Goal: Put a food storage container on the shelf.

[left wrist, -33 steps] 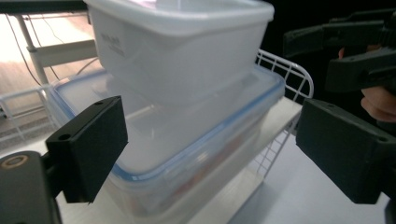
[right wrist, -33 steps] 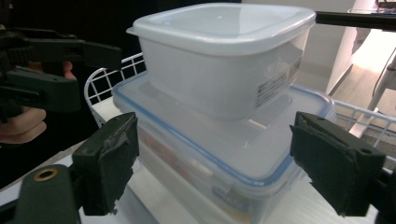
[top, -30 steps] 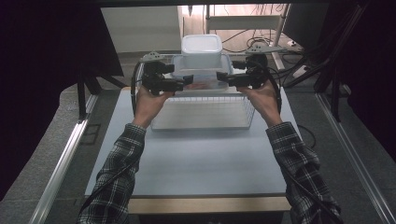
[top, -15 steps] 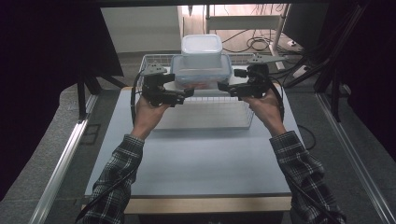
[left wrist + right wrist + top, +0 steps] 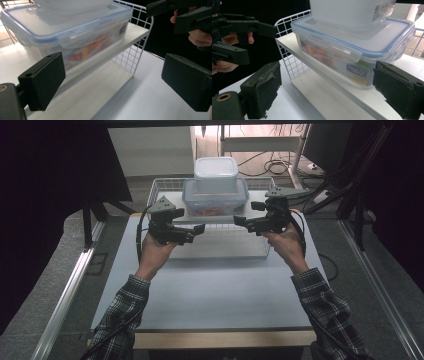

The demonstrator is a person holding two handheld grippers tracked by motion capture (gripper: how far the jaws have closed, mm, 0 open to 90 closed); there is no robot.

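On the wire rack's [image 5: 159, 186] upper shelf, a blue-rimmed container [image 5: 215, 196] w/ orange contents sits under a smaller white tub [image 5: 215, 169]. Left tool [image 5: 196, 230] and right tool [image 5: 241, 221] hover at either side, jaws spread wide & gripping nothing; right jaws just opening. Rack stands on the bench [image 5: 210, 290].

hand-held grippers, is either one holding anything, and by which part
Nothing is held. Both the left hand-held gripper and right hand-held gripper stand open, apart from the blue-rimmed container on the shelf.
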